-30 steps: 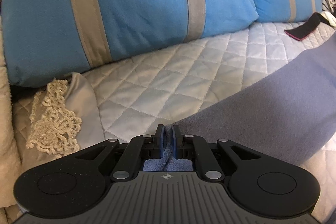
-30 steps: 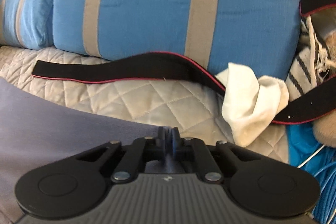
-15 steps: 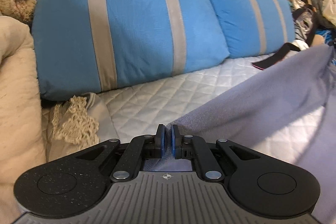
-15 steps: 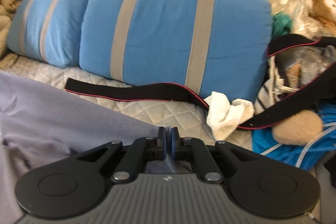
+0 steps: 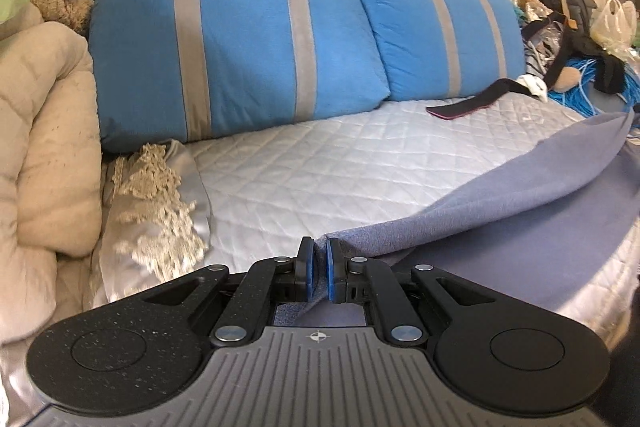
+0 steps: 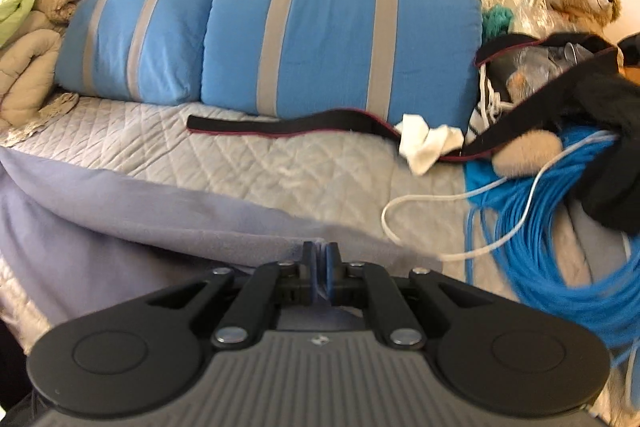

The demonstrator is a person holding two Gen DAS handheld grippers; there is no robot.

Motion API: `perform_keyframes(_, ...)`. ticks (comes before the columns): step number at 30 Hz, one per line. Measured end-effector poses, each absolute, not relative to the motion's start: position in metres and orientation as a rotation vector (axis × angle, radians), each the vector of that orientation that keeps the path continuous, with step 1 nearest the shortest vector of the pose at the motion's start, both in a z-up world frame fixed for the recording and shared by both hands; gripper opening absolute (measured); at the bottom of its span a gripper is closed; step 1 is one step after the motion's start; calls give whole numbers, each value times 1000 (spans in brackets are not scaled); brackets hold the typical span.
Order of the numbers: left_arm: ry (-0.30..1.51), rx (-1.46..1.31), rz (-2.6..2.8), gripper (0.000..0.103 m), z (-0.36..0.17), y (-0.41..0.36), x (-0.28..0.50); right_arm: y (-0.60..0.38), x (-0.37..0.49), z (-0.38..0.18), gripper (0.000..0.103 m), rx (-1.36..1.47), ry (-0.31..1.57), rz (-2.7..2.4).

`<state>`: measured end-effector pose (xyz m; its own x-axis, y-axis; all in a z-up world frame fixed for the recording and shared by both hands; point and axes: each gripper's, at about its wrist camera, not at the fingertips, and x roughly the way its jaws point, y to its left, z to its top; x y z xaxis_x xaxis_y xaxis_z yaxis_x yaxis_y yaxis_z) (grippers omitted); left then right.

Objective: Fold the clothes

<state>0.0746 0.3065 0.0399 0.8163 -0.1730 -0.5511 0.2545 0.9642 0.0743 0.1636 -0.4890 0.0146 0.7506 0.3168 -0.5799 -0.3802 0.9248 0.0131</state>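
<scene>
A grey-blue garment lies on the quilted bed, its far edge lifted and stretched between both grippers. My left gripper is shut on one corner of that edge. My right gripper is shut on the other corner; the garment also shows in the right wrist view, running off to the left. The cloth's lower layer lies flat on the bed under the raised edge.
Blue striped pillows line the back of the quilted bedspread. A black strap, a white cloth and a coil of blue cable lie at the right. Beige bedding is piled at the left.
Both grippers have pulled back and up from the pillows, holding the garment's edge; much more of the bed and room shows, and the edge now hangs folded over the lower layer.
</scene>
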Motion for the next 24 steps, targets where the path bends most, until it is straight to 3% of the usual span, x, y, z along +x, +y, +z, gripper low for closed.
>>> perform_keyframes(10, 645, 77, -256, 13, 27, 301, 51, -480, 126, -17, 0, -168, 717, 411)
perform_keyframes(11, 640, 79, -259, 28, 31, 298, 51, -479, 124, -18, 11, -175, 718, 403)
perform_keyframes(12, 634, 82, -263, 50, 35, 294, 51, -478, 123, -17, 30, -185, 716, 396)
perform_keyframes(13, 629, 84, -266, 60, 39, 291, 51, -477, 121, -16, 39, -189, 713, 399)
perform_keyframes(14, 624, 87, -270, 73, 43, 288, 51, -477, 120, -15, 65, -192, 706, 403)
perform_keyframes(15, 618, 89, -274, 76, 47, 285, 51, -475, 118, -13, 87, -197, 692, 404)
perform_keyframes(20, 592, 101, -292, 77, 68, 269, 51, -467, 116, 4, 103, -190, 633, 384)
perform_keyframes(24, 559, 142, -299, 83, 84, 231, 52, -463, 111, 16, 103, -163, 594, 350)
